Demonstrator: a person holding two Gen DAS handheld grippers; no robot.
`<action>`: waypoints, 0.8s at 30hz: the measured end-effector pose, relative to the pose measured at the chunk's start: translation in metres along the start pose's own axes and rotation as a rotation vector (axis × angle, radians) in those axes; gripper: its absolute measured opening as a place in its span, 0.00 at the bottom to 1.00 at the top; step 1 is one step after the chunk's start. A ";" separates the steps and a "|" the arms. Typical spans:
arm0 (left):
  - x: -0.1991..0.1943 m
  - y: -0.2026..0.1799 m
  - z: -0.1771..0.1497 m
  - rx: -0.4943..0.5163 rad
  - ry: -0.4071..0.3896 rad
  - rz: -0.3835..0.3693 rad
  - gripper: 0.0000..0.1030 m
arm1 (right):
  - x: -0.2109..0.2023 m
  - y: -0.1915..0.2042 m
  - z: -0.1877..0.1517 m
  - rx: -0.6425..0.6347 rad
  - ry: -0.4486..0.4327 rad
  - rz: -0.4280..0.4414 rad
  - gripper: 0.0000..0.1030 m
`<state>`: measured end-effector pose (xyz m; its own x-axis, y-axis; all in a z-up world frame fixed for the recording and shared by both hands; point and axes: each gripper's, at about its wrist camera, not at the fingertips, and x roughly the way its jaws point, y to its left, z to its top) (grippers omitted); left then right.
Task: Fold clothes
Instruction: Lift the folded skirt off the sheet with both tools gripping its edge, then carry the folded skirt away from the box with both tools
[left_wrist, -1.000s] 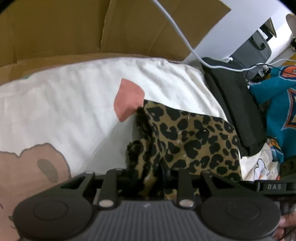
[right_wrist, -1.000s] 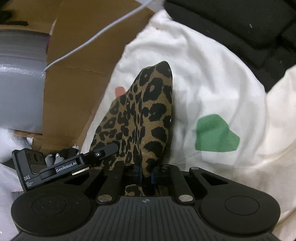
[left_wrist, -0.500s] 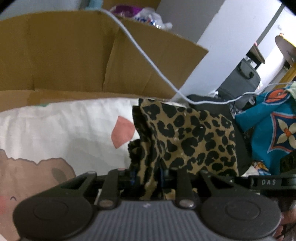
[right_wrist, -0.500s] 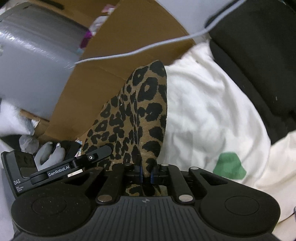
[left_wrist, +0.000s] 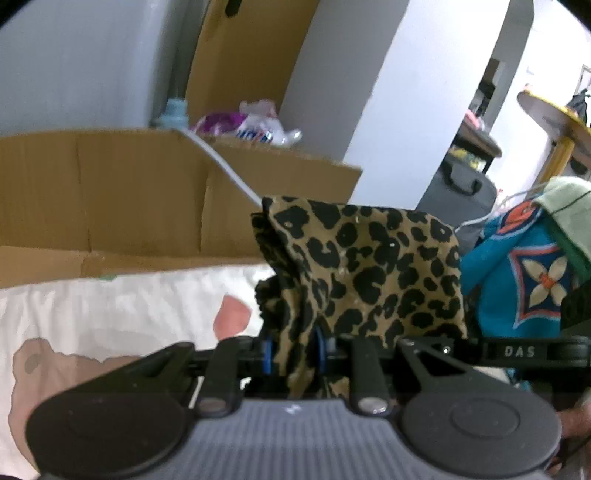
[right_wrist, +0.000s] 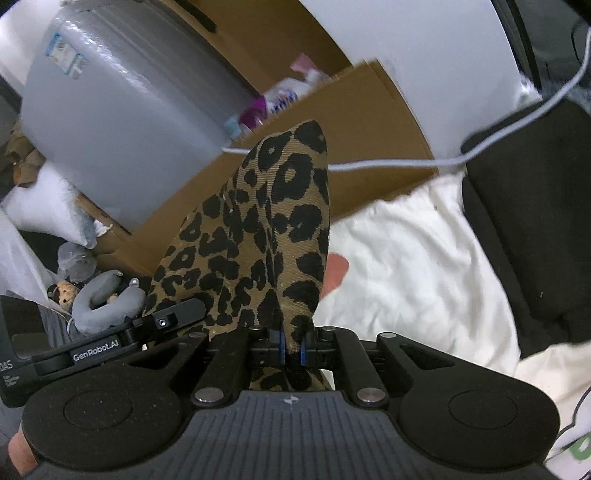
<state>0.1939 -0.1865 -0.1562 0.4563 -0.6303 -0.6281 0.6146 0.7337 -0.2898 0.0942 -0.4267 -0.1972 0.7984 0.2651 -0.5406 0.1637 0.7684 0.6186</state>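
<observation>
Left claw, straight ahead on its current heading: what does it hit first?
The left claw is shut on the leopard-print garment. Past that cloth, probably the cardboard box wall; depth is unclear.

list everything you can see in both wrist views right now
leopard-print garment: one, tan with black spots, held up between both grippers
bedsheet: one, white with coloured patches and a brown bear print, below the garment
cardboard: brown, standing behind the sheet
cable: one, white, strung across the cardboard
black fabric: dark, right of the sheet
teal patterned cloth: one, far right
neck pillow: one, grey, lower left
left gripper: fingers shut on the garment
right gripper: fingers shut on the garment
</observation>
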 end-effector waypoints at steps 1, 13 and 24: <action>-0.004 -0.003 0.002 -0.004 -0.012 0.001 0.22 | -0.004 0.002 0.002 -0.007 -0.012 0.003 0.06; -0.026 -0.053 0.020 -0.033 -0.125 -0.006 0.22 | -0.062 0.015 0.023 -0.096 -0.198 -0.019 0.05; -0.013 -0.091 0.025 -0.022 -0.143 -0.039 0.22 | -0.098 -0.004 0.040 -0.097 -0.261 -0.062 0.05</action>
<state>0.1487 -0.2514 -0.1037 0.5207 -0.6869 -0.5069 0.6200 0.7125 -0.3286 0.0385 -0.4791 -0.1243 0.9127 0.0668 -0.4032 0.1708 0.8338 0.5250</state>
